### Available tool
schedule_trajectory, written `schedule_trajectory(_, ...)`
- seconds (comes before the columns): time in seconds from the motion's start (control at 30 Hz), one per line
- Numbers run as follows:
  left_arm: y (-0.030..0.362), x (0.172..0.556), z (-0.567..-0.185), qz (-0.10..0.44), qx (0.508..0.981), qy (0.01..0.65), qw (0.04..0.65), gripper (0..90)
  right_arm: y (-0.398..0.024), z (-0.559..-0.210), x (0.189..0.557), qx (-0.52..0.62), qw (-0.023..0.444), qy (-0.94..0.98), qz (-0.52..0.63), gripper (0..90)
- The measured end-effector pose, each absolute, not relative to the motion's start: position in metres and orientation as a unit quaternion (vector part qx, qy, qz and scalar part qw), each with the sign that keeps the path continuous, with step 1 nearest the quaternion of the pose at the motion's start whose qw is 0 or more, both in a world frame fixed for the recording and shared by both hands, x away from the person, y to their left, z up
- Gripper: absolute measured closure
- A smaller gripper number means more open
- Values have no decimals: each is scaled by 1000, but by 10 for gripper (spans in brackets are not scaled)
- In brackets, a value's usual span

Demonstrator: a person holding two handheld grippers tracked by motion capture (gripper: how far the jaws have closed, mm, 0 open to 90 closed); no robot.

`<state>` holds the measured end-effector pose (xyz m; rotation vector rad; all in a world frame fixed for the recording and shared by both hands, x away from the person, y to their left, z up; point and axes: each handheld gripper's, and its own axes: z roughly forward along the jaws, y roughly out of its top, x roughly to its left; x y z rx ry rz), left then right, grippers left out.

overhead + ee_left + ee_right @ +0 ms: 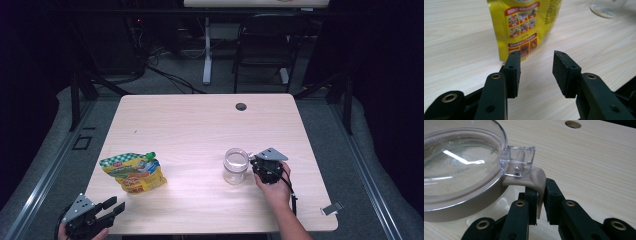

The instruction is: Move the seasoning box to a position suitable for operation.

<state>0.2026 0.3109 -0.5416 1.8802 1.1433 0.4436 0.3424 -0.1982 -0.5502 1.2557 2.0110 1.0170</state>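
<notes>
A clear jar (235,166) with a round see-through lid (456,157) stands right of the table's middle. A beige tab (537,181) hangs from the lid's clear clasp (518,161), and my right gripper (539,202) is shut on that tab. It sits just right of the jar (266,167). A yellow pouch (134,171) with a green cap lies on the table's left part. My left gripper (114,206) is open at the near left edge, its fingers (513,72) pointing at the pouch's bottom edge (524,37), a little short of it.
The table (200,130) is light wood with a cable hole (241,106) near its far edge. A small grey clip (331,208) lies at the near right corner. A chair and a desk leg stand beyond the table.
</notes>
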Motion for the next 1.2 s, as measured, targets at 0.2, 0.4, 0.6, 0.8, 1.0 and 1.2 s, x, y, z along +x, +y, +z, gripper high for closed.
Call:
schedule_trajectory(0.2,311,201,-541,173,749,460,443,582,-198,-550,342,481,266,741,386,837)
schedule_trajectory(0.4,309,204,-543,170,752,460,441,582,-198,-549,340,486,266,739,384,839)
schedule_trajectory(0.6,306,206,-544,164,758,457,435,582,-193,-550,342,494,275,732,381,849)
schedule_trajectory(0.8,306,209,-547,165,759,461,430,582,-190,-551,347,511,271,716,391,848)
schedule_trajectory(1.0,305,209,-547,170,759,461,427,582,-188,-551,352,510,275,714,392,846)
schedule_trajectory(1.2,306,209,-546,173,755,464,431,582,-183,-548,351,501,289,716,392,844)
